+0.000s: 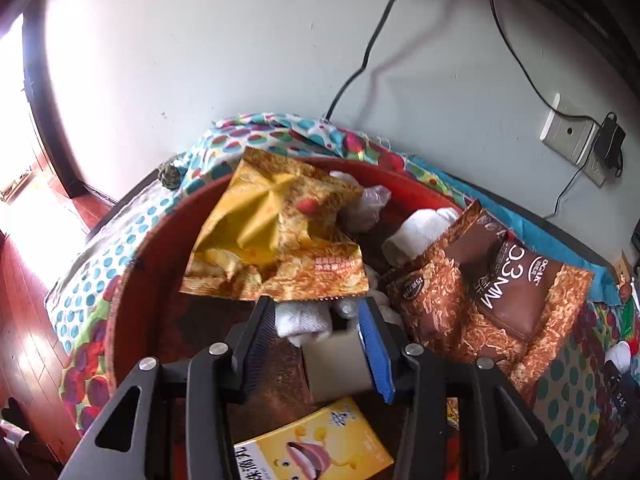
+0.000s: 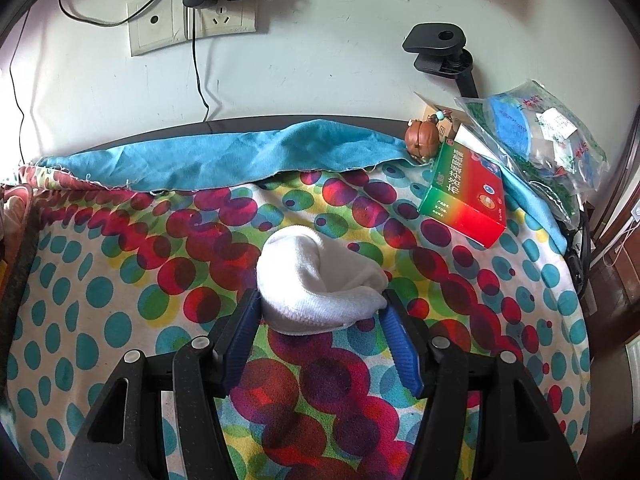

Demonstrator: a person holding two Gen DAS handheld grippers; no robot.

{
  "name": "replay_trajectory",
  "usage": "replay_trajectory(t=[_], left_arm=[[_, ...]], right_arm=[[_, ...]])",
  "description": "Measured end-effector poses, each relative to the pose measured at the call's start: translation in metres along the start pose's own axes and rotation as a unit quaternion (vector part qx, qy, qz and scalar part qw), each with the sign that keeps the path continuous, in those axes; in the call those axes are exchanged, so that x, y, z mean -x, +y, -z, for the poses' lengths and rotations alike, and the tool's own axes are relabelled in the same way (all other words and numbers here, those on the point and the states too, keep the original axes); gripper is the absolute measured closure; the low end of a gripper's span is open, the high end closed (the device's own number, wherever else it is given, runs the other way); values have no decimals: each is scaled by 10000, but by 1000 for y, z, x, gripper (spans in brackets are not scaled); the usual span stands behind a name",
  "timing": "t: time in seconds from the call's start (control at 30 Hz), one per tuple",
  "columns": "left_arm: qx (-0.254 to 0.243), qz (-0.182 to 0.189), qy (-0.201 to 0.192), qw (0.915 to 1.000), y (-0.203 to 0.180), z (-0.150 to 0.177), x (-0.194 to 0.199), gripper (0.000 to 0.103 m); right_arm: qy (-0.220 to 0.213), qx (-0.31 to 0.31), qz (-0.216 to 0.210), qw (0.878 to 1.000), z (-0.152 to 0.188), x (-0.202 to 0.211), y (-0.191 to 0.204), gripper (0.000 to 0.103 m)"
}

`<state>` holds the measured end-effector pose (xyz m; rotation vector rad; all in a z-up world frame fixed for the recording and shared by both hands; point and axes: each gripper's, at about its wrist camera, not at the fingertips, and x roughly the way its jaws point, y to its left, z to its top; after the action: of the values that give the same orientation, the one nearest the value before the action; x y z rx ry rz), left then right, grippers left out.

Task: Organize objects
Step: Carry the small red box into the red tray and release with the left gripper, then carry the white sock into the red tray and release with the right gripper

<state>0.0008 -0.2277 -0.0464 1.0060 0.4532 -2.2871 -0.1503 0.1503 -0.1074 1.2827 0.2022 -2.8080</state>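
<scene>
In the left wrist view a round red basket point(image 1: 132, 280) holds a yellow snack bag point(image 1: 276, 236), a brown snack bag point(image 1: 484, 292), white rolled socks point(image 1: 420, 232) and a yellow box point(image 1: 316, 444). My left gripper point(image 1: 316, 312) hangs open above the basket's inside, over a white sock point(image 1: 304, 320) and a pale box point(image 1: 336, 364). In the right wrist view a rolled white sock point(image 2: 316, 280) lies on the dotted cloth point(image 2: 120, 280). My right gripper point(image 2: 320, 308) is open with its fingertips on either side of the sock's near end.
A red and green medicine box point(image 2: 464, 192), a brown walnut charm point(image 2: 420, 140) and a clear plastic bag point(image 2: 536, 132) sit at the back right. A blue cloth point(image 2: 224, 160) lies along the wall. Wall sockets point(image 2: 192, 20) with cables are behind.
</scene>
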Motion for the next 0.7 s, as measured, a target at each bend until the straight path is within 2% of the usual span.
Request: replay_trajectory(t=[0.17, 0.37, 0.5, 0.57, 0.7], left_arm=[[75, -19, -246, 9997, 6, 1, 26, 48], [-132, -160, -636, 9978, -2, 18, 63, 41], [-201, 110, -490, 9985, -1, 32, 70, 41], [-434, 235, -487, 9976, -7, 35, 74, 41], [-775, 333, -753, 9936, -12, 34, 86, 40]], right_arm=[[-3, 56, 47, 10000, 0, 0, 2, 45], [-11, 3, -24, 10000, 0, 1, 0, 47], [-22, 2, -20, 10000, 0, 1, -1, 48], [-32, 19, -11, 10000, 0, 2, 0, 48], [-87, 16, -43, 10000, -1, 4, 0, 48]])
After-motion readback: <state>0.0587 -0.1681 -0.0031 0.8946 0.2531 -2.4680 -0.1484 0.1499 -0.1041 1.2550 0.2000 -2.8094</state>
